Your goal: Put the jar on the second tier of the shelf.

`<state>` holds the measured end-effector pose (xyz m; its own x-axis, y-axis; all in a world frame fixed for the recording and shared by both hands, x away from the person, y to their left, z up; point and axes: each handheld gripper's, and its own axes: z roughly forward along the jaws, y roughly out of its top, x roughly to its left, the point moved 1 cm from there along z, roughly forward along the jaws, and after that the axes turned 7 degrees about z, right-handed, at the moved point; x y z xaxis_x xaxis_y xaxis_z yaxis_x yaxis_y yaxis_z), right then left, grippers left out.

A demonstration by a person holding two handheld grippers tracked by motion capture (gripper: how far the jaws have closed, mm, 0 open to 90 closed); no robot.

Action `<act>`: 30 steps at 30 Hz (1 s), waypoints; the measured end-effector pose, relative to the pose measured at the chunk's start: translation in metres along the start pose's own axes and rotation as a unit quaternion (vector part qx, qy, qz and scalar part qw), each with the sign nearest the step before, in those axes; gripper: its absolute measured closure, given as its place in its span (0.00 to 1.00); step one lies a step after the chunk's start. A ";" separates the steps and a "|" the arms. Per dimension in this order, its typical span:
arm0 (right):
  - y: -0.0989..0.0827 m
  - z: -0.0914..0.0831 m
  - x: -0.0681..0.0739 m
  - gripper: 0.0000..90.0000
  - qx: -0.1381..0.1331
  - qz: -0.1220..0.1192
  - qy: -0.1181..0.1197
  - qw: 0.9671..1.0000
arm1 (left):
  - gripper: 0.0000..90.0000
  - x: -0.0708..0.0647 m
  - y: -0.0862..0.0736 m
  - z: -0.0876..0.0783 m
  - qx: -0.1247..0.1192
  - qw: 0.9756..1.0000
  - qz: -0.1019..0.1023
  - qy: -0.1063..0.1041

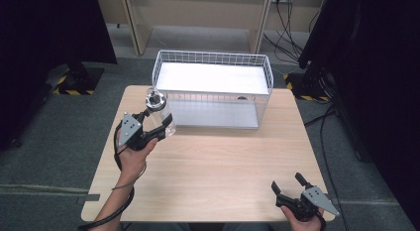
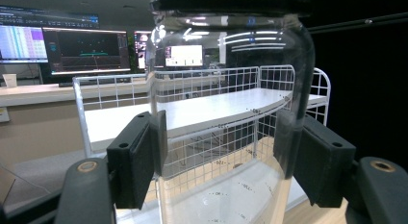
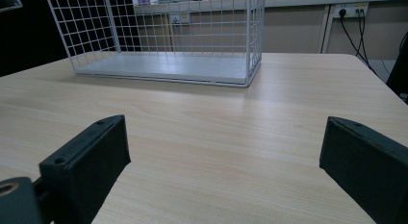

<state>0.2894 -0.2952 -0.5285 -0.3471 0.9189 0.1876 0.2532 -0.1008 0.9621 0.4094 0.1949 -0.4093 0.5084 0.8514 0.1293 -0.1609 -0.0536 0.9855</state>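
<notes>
One clear jar [image 2: 226, 118] with a dark lid is clamped between the jaws of the left gripper [image 1: 154, 126], both pads [image 2: 144, 156] pressed flat against its glass sides at about mid-height. In the left gripper view the jar stands upright between the jaws, its lid above them at the top edge and its lower body running down past them; faint printed marks show on the glass. In the high view the jar [image 1: 159, 114] sits at the tip of those jaws, over the table's [image 1: 213, 171] far left part, just in front of the near left corner of the white wire basket [image 1: 213, 87]. Whether its base touches the tabletop cannot be told.

Seen through and beyond the jar, ahead of the left jaws, the wire basket [image 2: 120, 104] shows an upper white shelf and a lower floor. Past it are monitors [image 2: 72, 48] on a long desk.

The right gripper [image 1: 291, 189] rests at the near right edge of the table, held in the person's right hand [image 1: 302, 223], well apart from the jar. Its jaws stand wide with only bare wood between them. Ahead of those jaws and slightly to their left in the right gripper view stands the basket [image 3: 163, 41], its white floor level on the table [image 3: 216, 152].
</notes>
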 end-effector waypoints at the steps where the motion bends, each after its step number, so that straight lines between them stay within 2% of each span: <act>1: 0.000 0.000 0.000 0.04 0.000 0.000 0.000 1.000 | 0.35 0.000 0.001 0.001 0.000 1.000 0.001 0.001; 10: 0.000 0.000 0.000 0.04 0.001 0.001 0.000 1.000 | 0.35 -0.001 0.015 0.011 -0.006 1.000 0.005 -0.001; 30: 0.000 0.000 0.000 0.04 0.000 0.003 0.001 1.000 | 0.35 -0.004 0.034 0.034 -0.010 1.000 0.010 0.005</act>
<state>0.2893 -0.2955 -0.5284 -0.3465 0.9178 0.1937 0.2549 -0.1066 0.9611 0.4306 0.1716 -0.3722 0.4962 0.8557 0.1468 -0.1882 -0.0591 0.9804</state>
